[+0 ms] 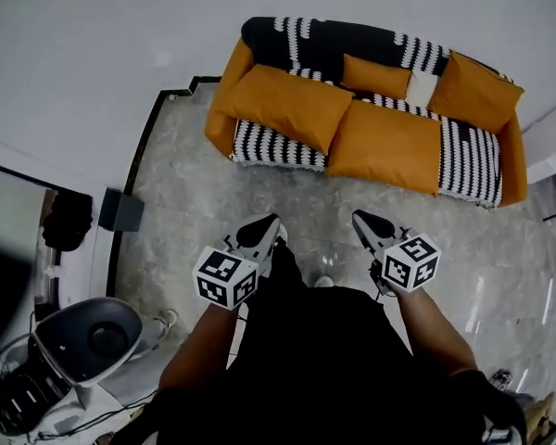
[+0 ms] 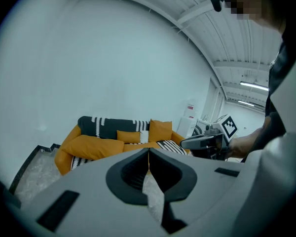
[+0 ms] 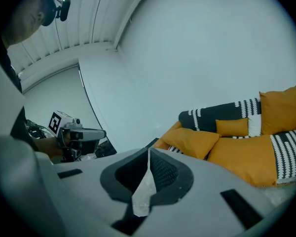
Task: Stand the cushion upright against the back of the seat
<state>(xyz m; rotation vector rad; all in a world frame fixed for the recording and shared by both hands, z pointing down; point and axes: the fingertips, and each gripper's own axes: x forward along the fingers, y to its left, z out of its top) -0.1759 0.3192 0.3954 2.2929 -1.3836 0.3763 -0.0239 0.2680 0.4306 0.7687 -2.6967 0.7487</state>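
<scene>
An orange sofa (image 1: 232,58) with a black-and-white striped throw stands against the far wall. A large orange cushion (image 1: 283,105) lies flat and slanted on its left seat; it also shows as the cushion (image 2: 93,146) and the cushion (image 3: 192,141). A small orange cushion (image 1: 375,75) and a bigger one (image 1: 473,91) lean on the backrest. My left gripper (image 1: 265,223) and right gripper (image 1: 361,219) hover over the floor well short of the sofa. Both are shut and hold nothing, their jaws meeting at the left gripper (image 2: 148,153) and the right gripper (image 3: 148,154).
Pale marble floor (image 1: 213,202) with a dark border lies between me and the sofa. A black box (image 1: 120,209) sits on the floor at left, a grey and white machine (image 1: 83,341) at lower left. A white unit (image 1: 551,142) stands right of the sofa.
</scene>
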